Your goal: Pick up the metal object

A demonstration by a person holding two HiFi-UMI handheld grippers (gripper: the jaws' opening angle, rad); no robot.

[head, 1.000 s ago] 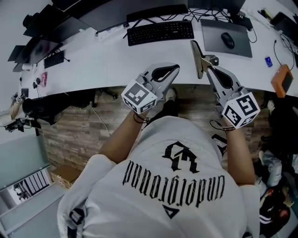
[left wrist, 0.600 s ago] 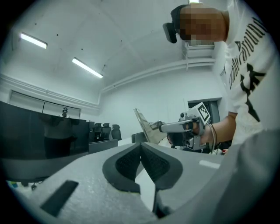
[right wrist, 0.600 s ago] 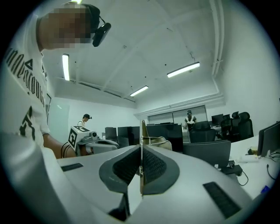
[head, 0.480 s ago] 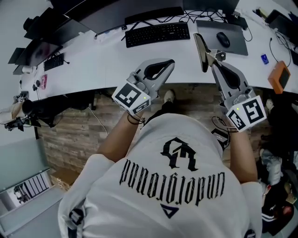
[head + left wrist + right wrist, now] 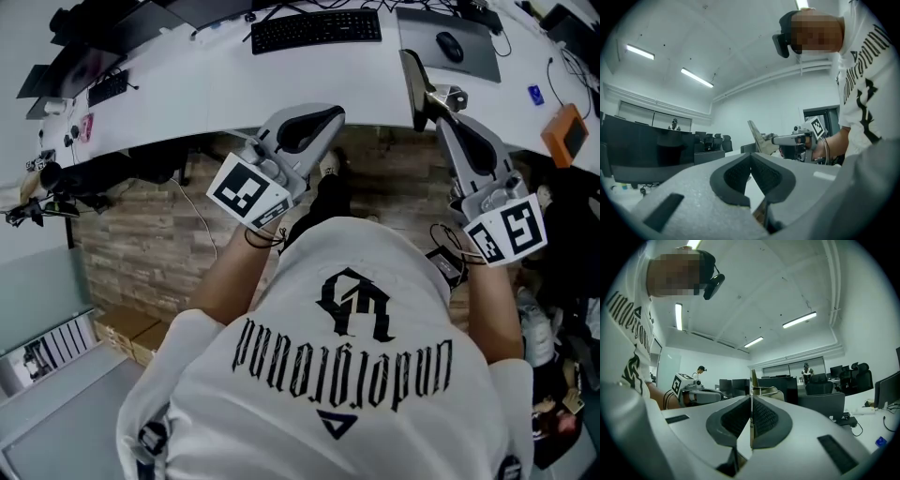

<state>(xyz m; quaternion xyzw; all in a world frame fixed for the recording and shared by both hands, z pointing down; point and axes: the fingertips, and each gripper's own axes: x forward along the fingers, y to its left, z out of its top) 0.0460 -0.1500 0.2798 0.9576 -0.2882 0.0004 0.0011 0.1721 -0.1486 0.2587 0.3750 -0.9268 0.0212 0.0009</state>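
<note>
The metal object (image 5: pixel 419 86) is a flat, thin plate with a small bracket on it. My right gripper (image 5: pixel 448 120) is shut on its lower end and holds it edge-on in the air, in front of the white desk (image 5: pixel 187 94). In the right gripper view the plate (image 5: pixel 752 380) stands upright between the closed pads. My left gripper (image 5: pixel 330 117) hangs level with it to the left, shut with nothing in it. From the left gripper view the jaws (image 5: pixel 751 163) meet, and the metal object (image 5: pixel 757 136) shows beyond them in the right gripper (image 5: pixel 774 139).
On the curved desk lie a black keyboard (image 5: pixel 316 28), a mouse (image 5: pixel 450 45) on a dark mat (image 5: pixel 483 64) and an orange object (image 5: pixel 566 131). Wood-pattern floor (image 5: pixel 150 253) lies below. Monitors and office chairs (image 5: pixel 853 376) stand around the room.
Both grippers have drawn back from the desk toward the person's body, the right one carrying the metal object with it. The left gripper stayed shut and empty.
</note>
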